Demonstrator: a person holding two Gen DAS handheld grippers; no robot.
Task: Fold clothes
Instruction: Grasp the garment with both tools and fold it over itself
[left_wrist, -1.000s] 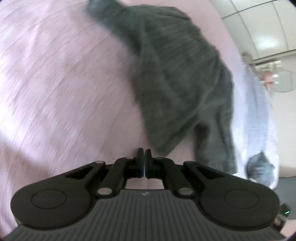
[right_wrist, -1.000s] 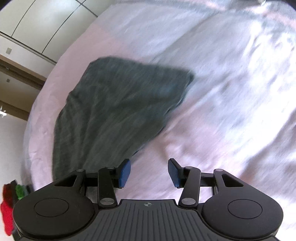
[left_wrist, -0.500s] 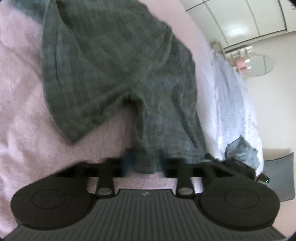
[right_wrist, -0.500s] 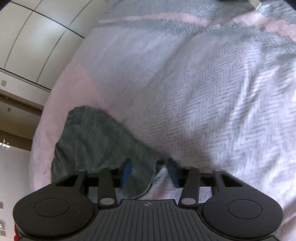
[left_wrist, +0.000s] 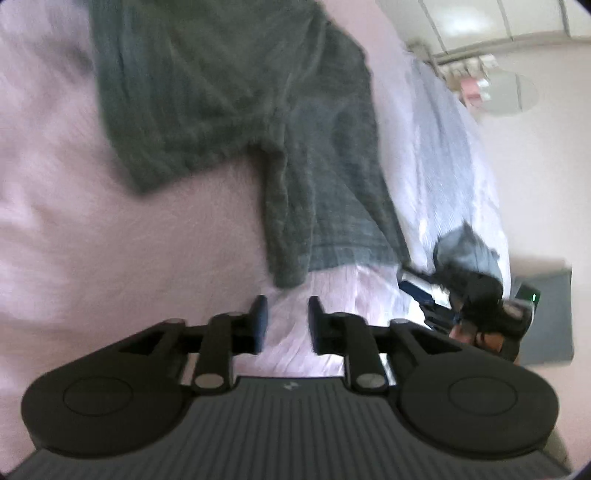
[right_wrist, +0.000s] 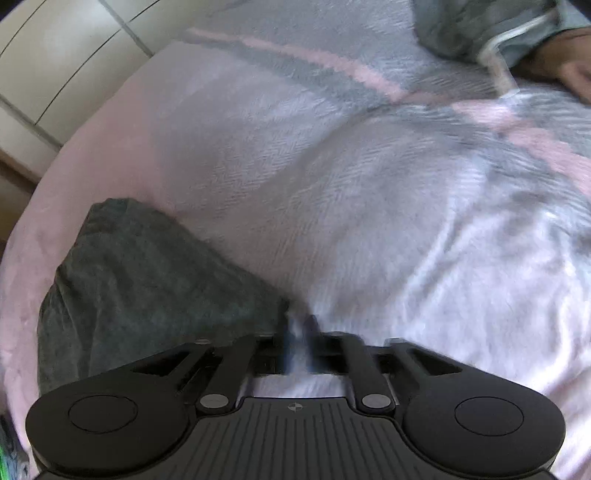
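Observation:
A dark grey knit garment lies spread on the pink fleece bed cover. One narrow part of it runs down to a hem just ahead of my left gripper. That gripper's jaws are opening, with only pink cover between them. In the right wrist view a corner of the garment ends against the left finger of my right gripper. Its jaws are blurred, stand a little apart and are opening, with pale fabric showing in the gap. The right gripper and the hand holding it also show beside the hem.
A grey and pink herringbone blanket covers the bed past the garment. A person's hand and blue-grey sleeve rest on it at the far right. White cupboard doors stand behind the bed. A round mirror hangs on the wall.
My left gripper went from shut to open and came close to the garment's hem. My right gripper's jaws stand narrower than a second ago, and the garment's corner has come up beside them.

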